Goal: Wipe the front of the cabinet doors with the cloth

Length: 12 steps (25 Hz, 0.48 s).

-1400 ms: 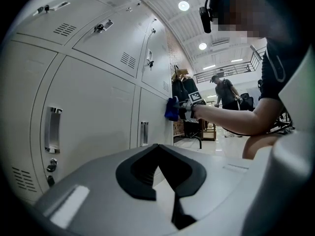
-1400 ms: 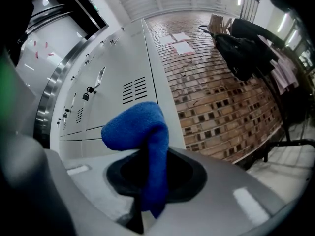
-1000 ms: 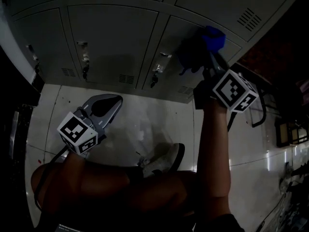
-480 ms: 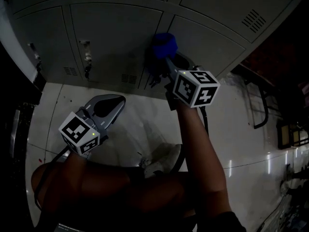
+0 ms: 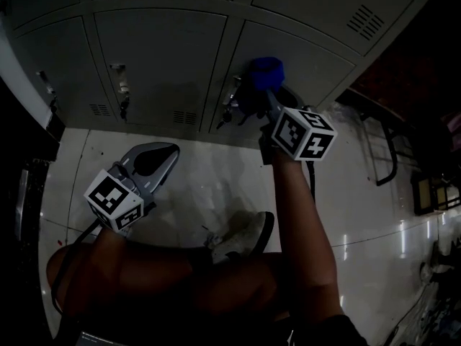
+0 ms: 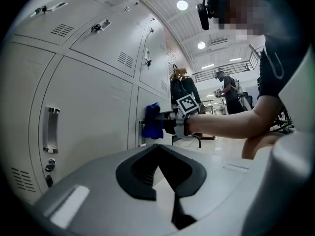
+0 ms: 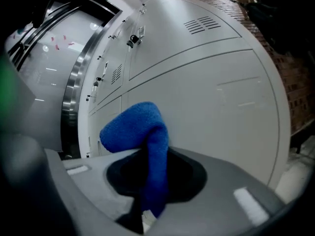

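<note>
Right tongs (image 7: 150,181) tight on blue cloth (image 7: 135,124) (against cabinet door (image 7: 211,92))

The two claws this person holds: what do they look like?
The left claw and right claw are grey shells, black inside. Each carries a white cube of black square markers. A dark cable trails from the left. Forearms are bare.

my cloth (image 7: 142,132): blue | cabinet doors (image 5: 158,56): pale grey | my marker cubes (image 5: 302,134): black-white squares | floor (image 5: 216,182): glossy white tile
</note>
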Each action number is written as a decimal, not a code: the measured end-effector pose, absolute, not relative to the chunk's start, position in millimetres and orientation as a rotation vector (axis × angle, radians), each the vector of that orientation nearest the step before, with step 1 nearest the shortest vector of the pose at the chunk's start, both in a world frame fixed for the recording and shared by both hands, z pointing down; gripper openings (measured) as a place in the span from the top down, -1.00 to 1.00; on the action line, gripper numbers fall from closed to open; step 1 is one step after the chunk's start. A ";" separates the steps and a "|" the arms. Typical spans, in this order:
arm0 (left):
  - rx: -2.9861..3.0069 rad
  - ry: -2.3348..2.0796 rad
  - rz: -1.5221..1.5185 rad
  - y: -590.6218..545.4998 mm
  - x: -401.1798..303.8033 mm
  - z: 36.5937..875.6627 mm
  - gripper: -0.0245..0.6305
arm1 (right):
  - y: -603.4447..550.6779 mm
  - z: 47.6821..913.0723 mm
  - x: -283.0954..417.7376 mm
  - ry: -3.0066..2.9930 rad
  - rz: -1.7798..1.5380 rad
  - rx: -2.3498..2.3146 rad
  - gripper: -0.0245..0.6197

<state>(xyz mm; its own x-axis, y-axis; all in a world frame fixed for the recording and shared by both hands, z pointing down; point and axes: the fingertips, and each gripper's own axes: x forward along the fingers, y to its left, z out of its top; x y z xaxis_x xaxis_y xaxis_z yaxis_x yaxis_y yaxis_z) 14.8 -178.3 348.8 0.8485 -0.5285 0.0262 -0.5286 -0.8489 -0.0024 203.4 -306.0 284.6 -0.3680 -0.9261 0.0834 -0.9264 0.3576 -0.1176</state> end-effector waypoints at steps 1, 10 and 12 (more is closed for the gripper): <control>3.014 -0.865 0.042 -178.0 14.5 348.7 0.91 | -305.2 285.8 209.0 -2.573 0.228 1.784 0.71; 3.015 -0.859 0.057 -174.5 12.5 350.5 0.91 | -298.5 296.0 250.3 -2.442 0.185 1.916 0.71; 3.016 -0.856 0.054 -173.6 12.6 350.4 0.91 | -296.5 296.5 261.7 -2.418 0.183 1.942 0.71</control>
